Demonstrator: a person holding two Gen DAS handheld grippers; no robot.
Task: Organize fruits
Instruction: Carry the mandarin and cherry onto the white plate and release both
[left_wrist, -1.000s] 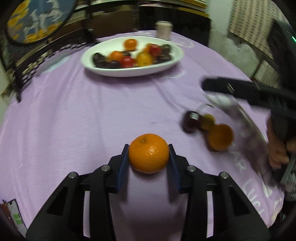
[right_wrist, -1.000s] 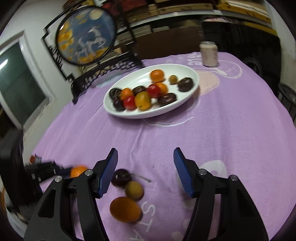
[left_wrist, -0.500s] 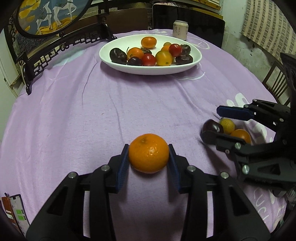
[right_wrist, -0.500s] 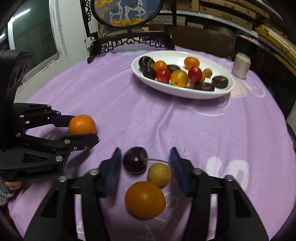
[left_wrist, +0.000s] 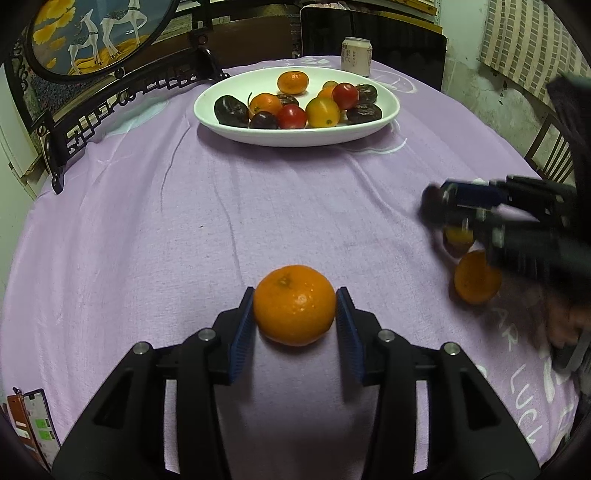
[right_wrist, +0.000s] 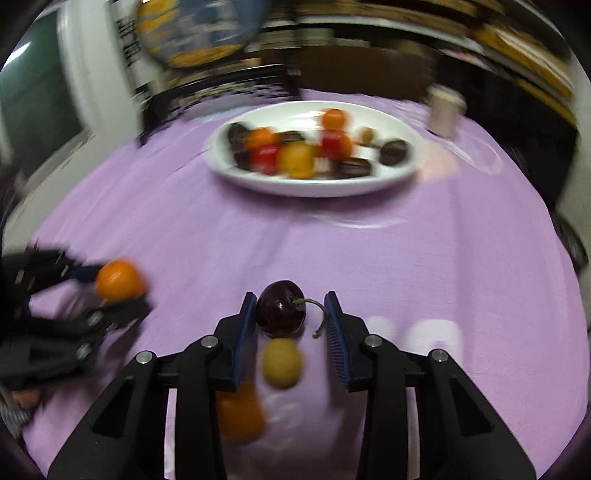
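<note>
Left gripper (left_wrist: 294, 314) is clamping a mandarin (left_wrist: 294, 305), both blue pads (left_wrist: 242, 334) pressing its sides, fruit sitting right at the fingertips and hanging over the purple tablecloth (left_wrist: 184, 229).

Right gripper (right_wrist: 291, 321) is bracketing a dark cherry (right_wrist: 281, 308). Left pad is touching the cherry; right pad is standing off it with the stem (right_wrist: 318, 314) curling into that gap. So jaws are partly closed, narrow gap, not squeezing from both sides. Cannot tell whether the cherry is lifting or resting on the cloth; the right wrist view is motion-blurred.

Just behind the cherry, between the fingers and nearer the camera, a small yellow fruit (right_wrist: 281, 362) is lying. Nearer still, partly under the left finger, an orange fruit (right_wrist: 240, 411) is lying, blurred. From the left wrist view, that orange fruit (left_wrist: 477, 277) is sitting below the right gripper (left_wrist: 448, 210), off to the right of the mandarin.

Writing: white lettering on the cloth at the near right edge is reading "LUCK" (left_wrist: 524, 406), partly cut off. Rest of the print is unreadable.

Far side of the table: white oval dish (left_wrist: 236, 131) is holding mixed fruit: mandarins, red and yellow tomatoes, dark plums. Behind it a pale drink can (left_wrist: 355, 56) is standing upright, label text too small to read. Far left, a round painted deer panel (left_wrist: 96, 33) is standing in a black carved frame.
</note>
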